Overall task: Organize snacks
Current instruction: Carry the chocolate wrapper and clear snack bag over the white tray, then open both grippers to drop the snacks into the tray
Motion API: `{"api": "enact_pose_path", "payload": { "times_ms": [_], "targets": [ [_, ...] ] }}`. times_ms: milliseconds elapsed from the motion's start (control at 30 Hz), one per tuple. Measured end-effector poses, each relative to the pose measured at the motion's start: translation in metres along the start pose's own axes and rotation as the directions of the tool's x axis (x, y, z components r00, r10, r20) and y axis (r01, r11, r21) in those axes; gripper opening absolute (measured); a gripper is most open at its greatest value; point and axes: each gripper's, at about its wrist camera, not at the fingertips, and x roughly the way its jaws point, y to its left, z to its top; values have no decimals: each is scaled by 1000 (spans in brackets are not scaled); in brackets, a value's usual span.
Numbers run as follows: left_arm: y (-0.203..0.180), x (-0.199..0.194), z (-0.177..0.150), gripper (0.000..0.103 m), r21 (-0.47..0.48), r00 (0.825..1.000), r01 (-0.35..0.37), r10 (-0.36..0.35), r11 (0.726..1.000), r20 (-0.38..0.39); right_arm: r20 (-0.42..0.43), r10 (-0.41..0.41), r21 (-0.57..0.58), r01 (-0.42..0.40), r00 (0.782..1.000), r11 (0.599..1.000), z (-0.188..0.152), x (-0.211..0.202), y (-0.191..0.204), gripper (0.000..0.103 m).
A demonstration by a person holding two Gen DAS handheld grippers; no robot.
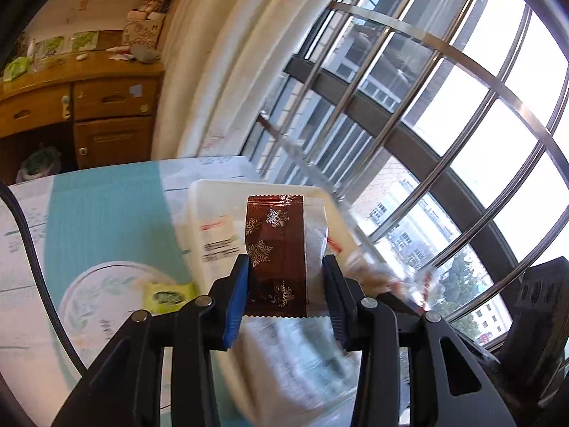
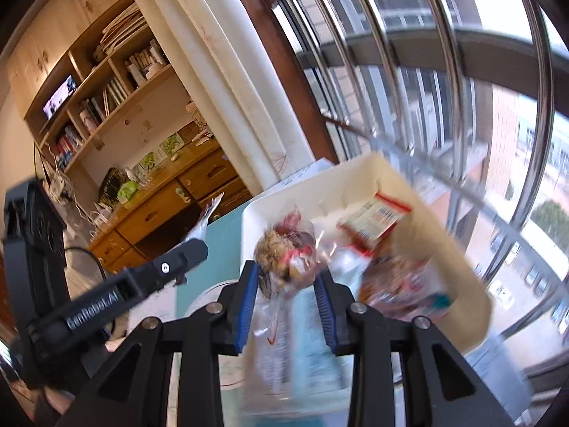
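Observation:
In the left wrist view my left gripper (image 1: 286,263) is shut on a brown snack packet (image 1: 275,235) printed with silver snowflakes, held upright in front of a white tray (image 1: 213,192). In the right wrist view my right gripper (image 2: 287,274) is shut on a clear-wrapped snack (image 2: 284,249) with brown, nutty contents, just over the near edge of the white tray (image 2: 355,178). Several wrapped snacks lie in that tray, among them a red-and-white packet (image 2: 377,217). Motion blurs both views near the tray.
The tray stands on a table with a teal patterned cloth (image 1: 106,213), close to a barred window (image 1: 426,106). A yellow-green packet (image 1: 167,295) lies on the cloth at the left. A black cable (image 1: 32,249) crosses the table's left side. A wooden desk (image 1: 81,99) stands behind.

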Motion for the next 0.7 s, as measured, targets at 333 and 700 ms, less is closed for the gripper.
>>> {"api": "enact_pose_path", "payload": {
  "times_ms": [333,700],
  "targets": [
    [-52,53,9,40,27,998,29,-27,999,-49,-18,1,-60,-2,1000,998,15,6,-41,15],
    [-49,72,11,84,-16,998,-35,34,999,-61,-100,40,-33,-43,994,999,22,25,-63,15]
  ]
}}
